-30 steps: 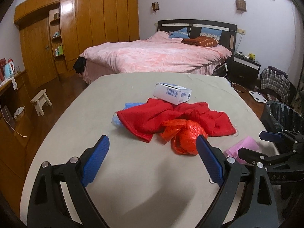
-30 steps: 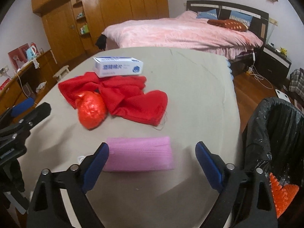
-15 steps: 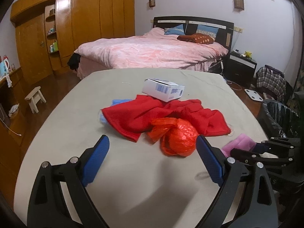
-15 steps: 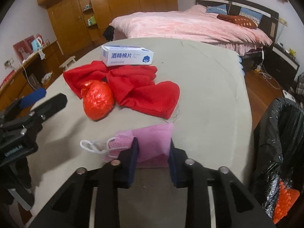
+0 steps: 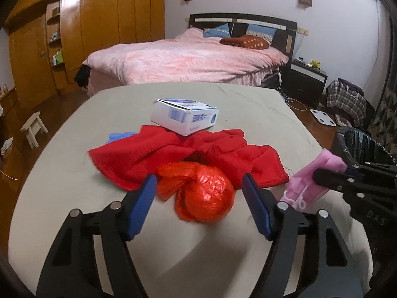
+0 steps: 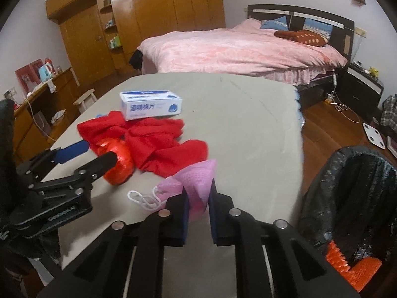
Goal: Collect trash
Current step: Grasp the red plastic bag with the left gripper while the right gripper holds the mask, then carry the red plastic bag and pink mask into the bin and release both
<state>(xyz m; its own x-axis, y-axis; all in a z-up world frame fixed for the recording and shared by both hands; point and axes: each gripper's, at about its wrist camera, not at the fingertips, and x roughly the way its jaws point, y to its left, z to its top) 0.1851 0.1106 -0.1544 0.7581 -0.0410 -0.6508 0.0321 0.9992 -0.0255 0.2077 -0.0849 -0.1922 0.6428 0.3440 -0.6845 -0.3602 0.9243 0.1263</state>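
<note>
My right gripper (image 6: 198, 193) is shut on a pink face mask (image 6: 196, 177) and holds it lifted just above the table's near right part; its white ear loops (image 6: 144, 198) hang down. The mask also shows in the left wrist view (image 5: 312, 183). My left gripper (image 5: 199, 198) is open, its blue pads on either side of a knotted orange-red plastic bag (image 5: 206, 196), which lies on the grey table (image 5: 74, 178). The bag also shows in the right wrist view (image 6: 119, 161).
A red cloth (image 5: 173, 154) lies behind the bag, with a white and blue box (image 5: 184, 115) on its far edge and something blue (image 5: 119, 136) beside it. A black-lined trash bin (image 6: 352, 198) stands right of the table, orange trash inside. A pink bed (image 5: 188, 62) is beyond.
My right gripper has shut on the pink mask and lifted it off the table. My left gripper has moved forward, bringing its open fingers around the orange-red bag.
</note>
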